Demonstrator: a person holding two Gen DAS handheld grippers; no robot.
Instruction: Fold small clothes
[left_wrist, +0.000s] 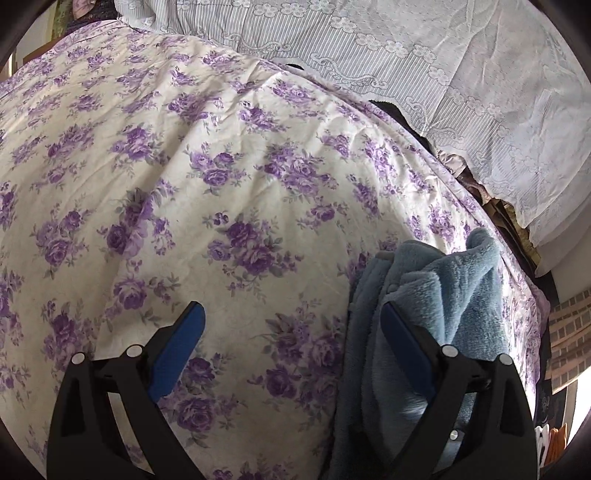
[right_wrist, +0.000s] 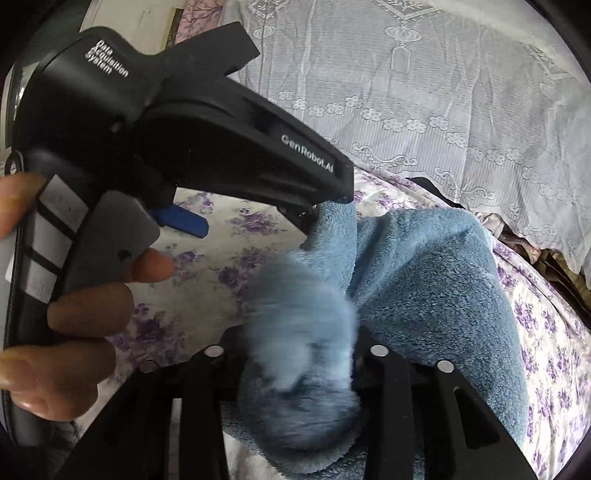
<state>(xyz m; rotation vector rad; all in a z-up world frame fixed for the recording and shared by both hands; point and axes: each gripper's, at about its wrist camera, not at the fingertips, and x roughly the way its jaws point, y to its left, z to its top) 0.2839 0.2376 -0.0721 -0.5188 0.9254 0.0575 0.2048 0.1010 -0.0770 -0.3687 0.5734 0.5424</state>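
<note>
While the blue fleece (right_wrist: 436, 280) lies bunched on the floral bed (left_wrist: 221, 184), the left gripper (left_wrist: 291, 321) hangs spread wide, its right finger against the fleece. The right gripper (right_wrist: 295, 354) looks clamped on a fleece fold, nearer the work.

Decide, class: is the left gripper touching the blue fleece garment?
Touching. In the right wrist view, the left gripper's far finger presses into a raised fold of the blue fleece garment.

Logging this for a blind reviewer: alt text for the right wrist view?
The right gripper is shut on a blurred bunch of blue fleece garment, lying on a purple-floral bedspread. The hand-held left gripper touches the garment's upper edge.
</note>
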